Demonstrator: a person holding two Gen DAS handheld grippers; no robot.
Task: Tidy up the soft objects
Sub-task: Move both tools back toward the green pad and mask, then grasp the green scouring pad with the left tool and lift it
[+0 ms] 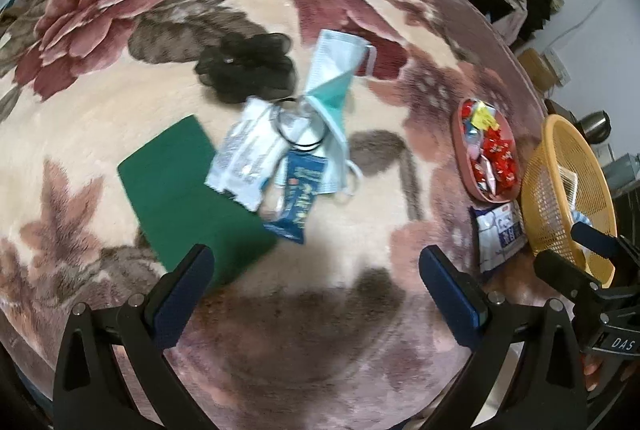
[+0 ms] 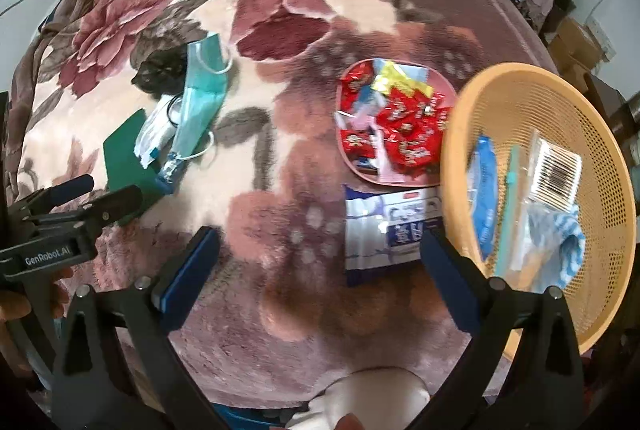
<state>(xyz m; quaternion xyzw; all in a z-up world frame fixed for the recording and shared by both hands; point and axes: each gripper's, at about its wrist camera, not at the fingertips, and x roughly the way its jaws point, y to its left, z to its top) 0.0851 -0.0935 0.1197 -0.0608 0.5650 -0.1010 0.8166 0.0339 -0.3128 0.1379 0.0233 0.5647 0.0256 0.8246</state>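
Soft stuff piled mid-blanket [image 1: 100, 102]: face mask [image 1: 332, 78] draped over white wipes packet [image 1: 248, 154], blue packet [image 1: 298, 194], green cloth [image 1: 176, 186], black mesh thing [image 1: 248, 66] behind. All looks light and floppy; mask probably best pinched at folded middle, loops will snag hair tie.

Left claw [image 1: 316, 286] spread wide, holding nothing. Right claw [image 2: 320, 262] same, hovering over tissue pack [image 2: 384, 230] touching yellow basket [image 2: 460, 134].

Readable: "GenRobot.AI" and "DAS" on claw bodies. Packet print too blurry.

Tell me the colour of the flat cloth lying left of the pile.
Dark green, plain with no pattern. The flat cloth shows best in the left wrist view.
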